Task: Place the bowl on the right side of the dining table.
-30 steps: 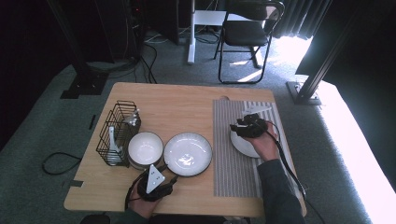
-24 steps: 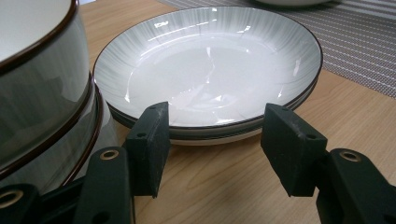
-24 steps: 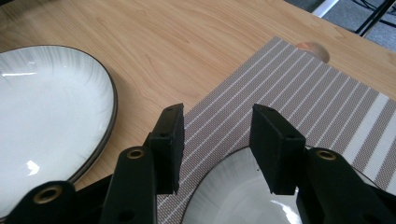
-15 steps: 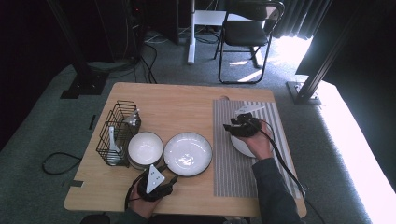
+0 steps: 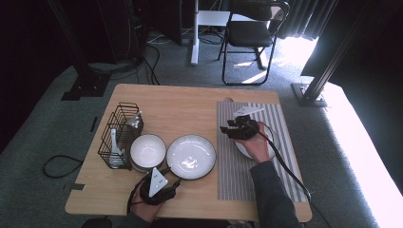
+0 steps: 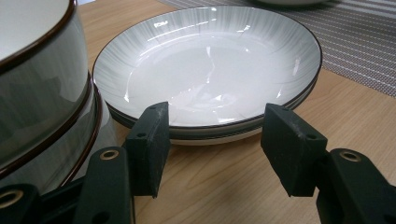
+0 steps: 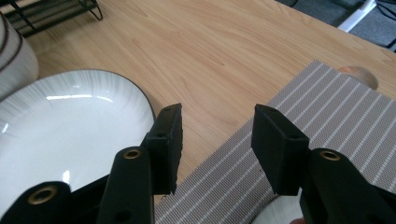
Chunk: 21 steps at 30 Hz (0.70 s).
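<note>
A wide white plate with a dark rim (image 5: 191,156) (image 6: 210,70) (image 7: 60,135) tops a low stack at the table's middle front. My left gripper (image 5: 170,181) (image 6: 212,135) rests low on the wood just before that stack's near rim, jaws open and empty. My right gripper (image 5: 224,130) (image 7: 217,140) hovers over the left edge of the striped grey placemat (image 5: 237,175) (image 7: 327,126), pointing toward the plate. Its jaws have just opened a little further, with nothing between them. A smaller white plate (image 5: 266,149) (image 7: 275,212) lies on the placemat under the right hand.
Stacked white bowls (image 5: 148,151) (image 6: 37,93) stand left of the plates. A black wire basket (image 5: 116,135) (image 7: 46,11) with utensils stands at the table's left. Bare wood lies across the table's back half. A chair (image 5: 252,33) stands beyond the table.
My right gripper has moved left across the placemat, off the small plate and toward the wide plate. The left gripper has stayed put.
</note>
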{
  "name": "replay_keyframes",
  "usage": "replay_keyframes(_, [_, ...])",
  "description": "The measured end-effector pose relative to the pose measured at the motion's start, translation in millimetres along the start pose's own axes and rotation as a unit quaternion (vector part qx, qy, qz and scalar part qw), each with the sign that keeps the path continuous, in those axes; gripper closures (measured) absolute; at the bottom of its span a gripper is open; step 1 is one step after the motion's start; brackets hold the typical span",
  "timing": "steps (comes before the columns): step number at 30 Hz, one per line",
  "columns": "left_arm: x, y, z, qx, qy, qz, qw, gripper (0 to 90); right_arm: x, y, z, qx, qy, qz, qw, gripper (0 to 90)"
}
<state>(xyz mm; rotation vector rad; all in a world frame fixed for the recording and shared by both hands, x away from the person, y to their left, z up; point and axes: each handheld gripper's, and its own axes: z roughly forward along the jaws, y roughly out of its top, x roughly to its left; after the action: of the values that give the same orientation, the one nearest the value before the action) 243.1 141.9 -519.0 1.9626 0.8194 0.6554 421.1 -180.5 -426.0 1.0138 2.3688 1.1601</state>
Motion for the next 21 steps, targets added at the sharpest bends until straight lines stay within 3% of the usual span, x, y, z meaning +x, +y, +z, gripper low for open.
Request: replay_keyframes(21, [0.3, 0.1, 0.1, 0.001, -0.001, 0.000, 1.0000, 43.2, 17.7, 24.5, 15.6, -0.005, 0.020, -0.023, 0.9995, 52.6])
